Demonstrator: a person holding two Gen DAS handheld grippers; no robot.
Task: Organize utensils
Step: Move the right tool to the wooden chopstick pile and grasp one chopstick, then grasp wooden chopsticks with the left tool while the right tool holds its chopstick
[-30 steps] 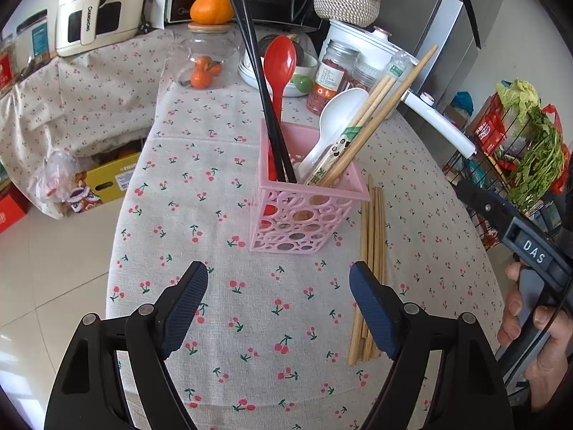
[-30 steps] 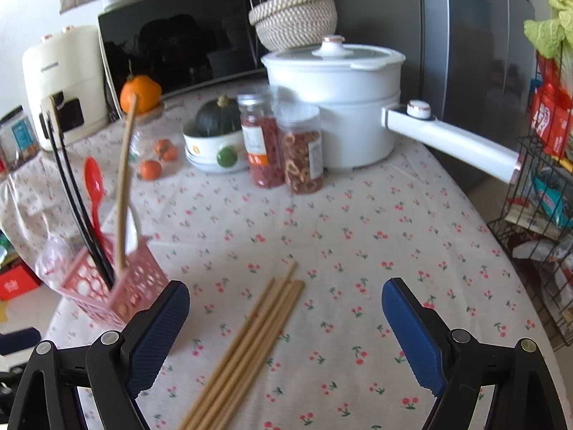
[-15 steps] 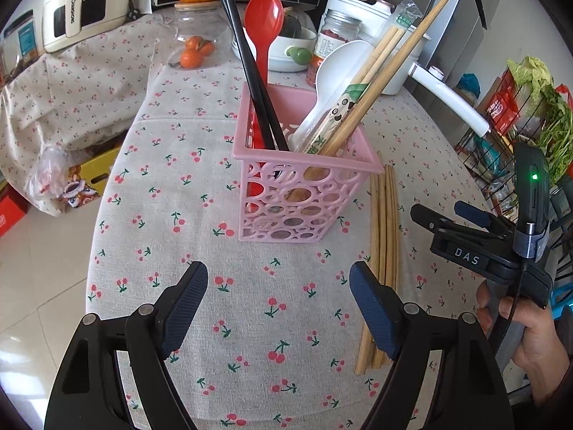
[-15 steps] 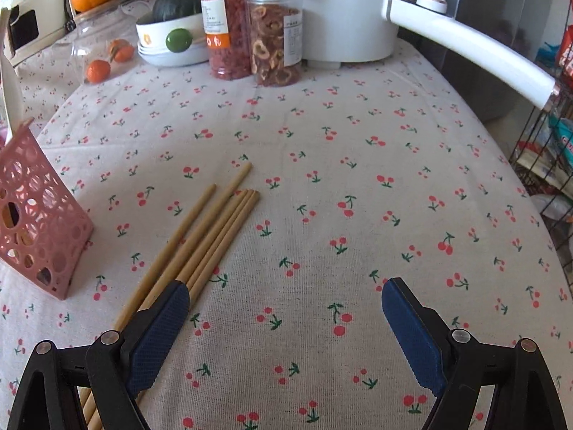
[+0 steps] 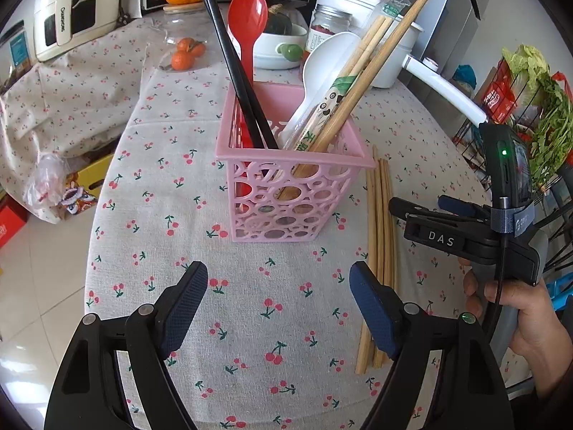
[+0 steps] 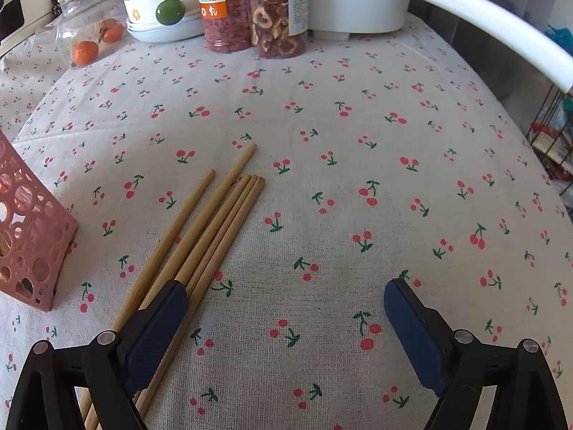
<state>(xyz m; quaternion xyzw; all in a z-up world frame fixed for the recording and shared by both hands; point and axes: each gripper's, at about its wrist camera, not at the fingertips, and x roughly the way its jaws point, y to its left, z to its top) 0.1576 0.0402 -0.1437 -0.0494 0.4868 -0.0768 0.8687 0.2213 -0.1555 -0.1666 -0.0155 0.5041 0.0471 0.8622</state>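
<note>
You are at the pick-up step: the loose wooden chopsticks (image 6: pixel 200 247) lie in a tight bundle on the cherry-print desk (image 6: pixel 358 143), just beside the pink basket (image 5: pixel 286 186), and none of them is lifted yet.

Your right gripper (image 6: pixel 286 326) hangs low over the cloth with its jaws wide apart and nothing between them. Its left finger sits over the near part of the bundle, so the sticks run under and outside that finger rather than into the gap. Whether the finger touches them cannot be told.

Your left gripper (image 5: pixel 279 308) hovers in front of the basket, jaws also wide apart and empty, the basket well ahead of them. The basket already stands upright with black chopsticks (image 5: pixel 232 64), a red spoon (image 5: pixel 247 18), a white spoon (image 5: pixel 322 68) and more wooden chopsticks leaning inside.

The next move, as it looks from here, calls for shifting your right gripper leftward so the bundle falls between the jaws, then closing across the sticks. They are thin, round and flat on cloth, so they may roll or splay; a few at a time may be safer. The basket is light; your left gripper could steady it.
</note>
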